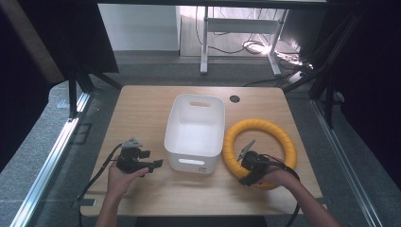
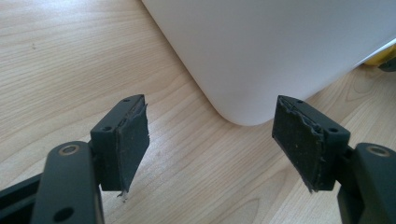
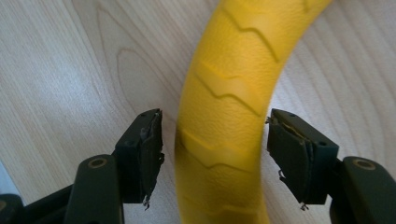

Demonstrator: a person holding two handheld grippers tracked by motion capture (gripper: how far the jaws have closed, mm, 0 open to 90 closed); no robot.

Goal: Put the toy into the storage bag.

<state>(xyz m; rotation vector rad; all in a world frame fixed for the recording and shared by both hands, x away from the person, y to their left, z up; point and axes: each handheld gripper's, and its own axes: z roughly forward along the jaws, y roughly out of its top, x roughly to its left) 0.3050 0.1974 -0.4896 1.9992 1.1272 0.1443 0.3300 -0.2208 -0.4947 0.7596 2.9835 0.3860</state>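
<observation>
Ring (image 3: 224,116) lying flat on table (image 1: 142,109), just right of white bin (image 1: 195,130). Right gripper (image 3: 215,144) straddling ring's near arc, jaws spread either side, not yet pinching (band running straight away between pads). Left gripper (image 2: 210,135) hovering open, empty, facing bin corner. Right hand (image 1: 279,177) nearer; closing looks next.
</observation>
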